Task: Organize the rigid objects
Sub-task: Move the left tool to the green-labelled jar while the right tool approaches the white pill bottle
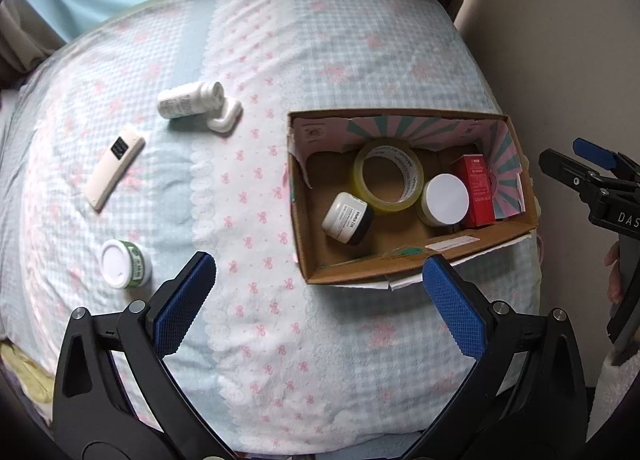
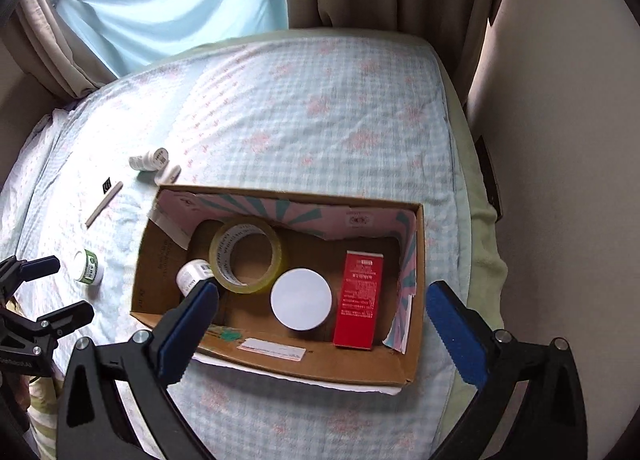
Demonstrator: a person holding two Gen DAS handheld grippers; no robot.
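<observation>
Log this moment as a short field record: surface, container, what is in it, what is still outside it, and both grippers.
surface: bed with a checked cover
container: open cardboard box
in box: tape roll, white-lidded jar, red carton, small black-capped jar
outside box: white bottle lying on its side, white case touching it, flat white device, green-labelled jar
left gripper: open, holding nothing
right gripper: open, holding nothing, near the box

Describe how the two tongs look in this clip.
Both tongs, left and right, are black plastic frames with silver screws. Each finger carries a blue, cross-hatched pad. White lettering, partly cut off, marks each body. No cables or sleeves are visible.
</observation>
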